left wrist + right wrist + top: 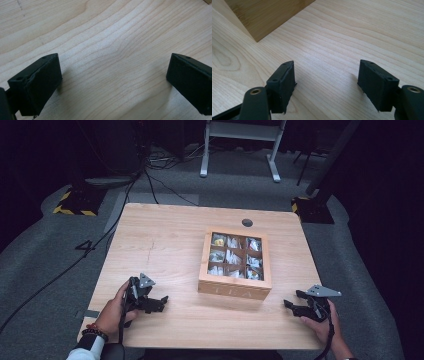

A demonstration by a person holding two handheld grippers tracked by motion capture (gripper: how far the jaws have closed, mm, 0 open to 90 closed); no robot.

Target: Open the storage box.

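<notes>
On the wooden table (165, 240), right of centre, sits the closed tea box (235, 265); left gripper (156, 303) at eight o'clock and right gripper (292, 304) at four o'clock, both released, holding nothing.

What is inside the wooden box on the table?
The wooden box has a clear lid divided into nine compartments, and pale wrapped packets lie in them, one with some yellow. What the packets hold, and anything beneath them, is covered.

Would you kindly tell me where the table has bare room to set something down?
The table lies bare left of the tea box, from far edge to left gripper. A narrower strip runs between box and right gripper.
</notes>
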